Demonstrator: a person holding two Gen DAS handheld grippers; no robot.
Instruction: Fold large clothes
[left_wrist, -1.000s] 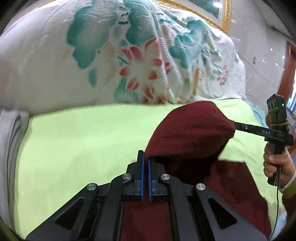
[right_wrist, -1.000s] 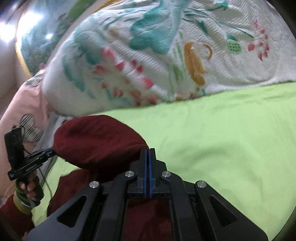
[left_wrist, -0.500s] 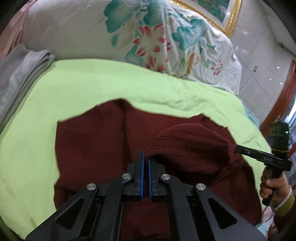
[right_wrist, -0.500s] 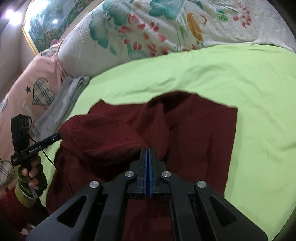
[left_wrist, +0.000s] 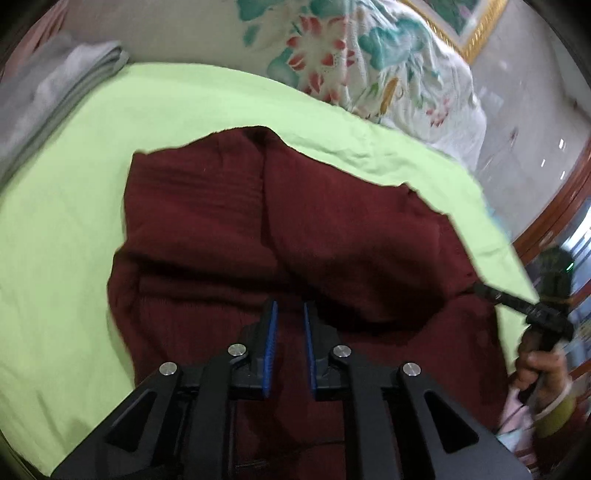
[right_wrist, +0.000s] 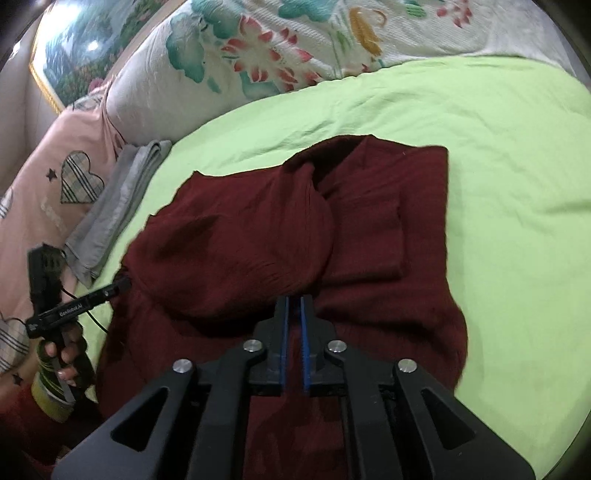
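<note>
A dark red knitted sweater (left_wrist: 332, 229) (right_wrist: 369, 221) lies folded over on the green bedsheet (left_wrist: 74, 221) (right_wrist: 517, 184). My left gripper (left_wrist: 290, 308) hovers at the near fold, its jaws opening, and a gap shows between the blue pads with cloth lying below them. My right gripper (right_wrist: 293, 301) sits at the fold's other end, jaws also opening a narrow slit, pads off the cloth. Each wrist view shows the other gripper at the sweater's side edge: the right gripper (left_wrist: 484, 290) and the left gripper (right_wrist: 125, 284), each held by a hand.
A floral white quilt (left_wrist: 369, 55) (right_wrist: 277, 55) is bunched along the far side of the bed. A folded grey cloth (left_wrist: 55, 92) (right_wrist: 118, 206) lies at the sheet's edge beside a pink pillow (right_wrist: 55, 177). Green sheet surrounds the sweater.
Both grippers carried the raised red fold forward and down onto the sweater. Their jaws, shut on the cloth before, have parted, and the fold now rests flat.
</note>
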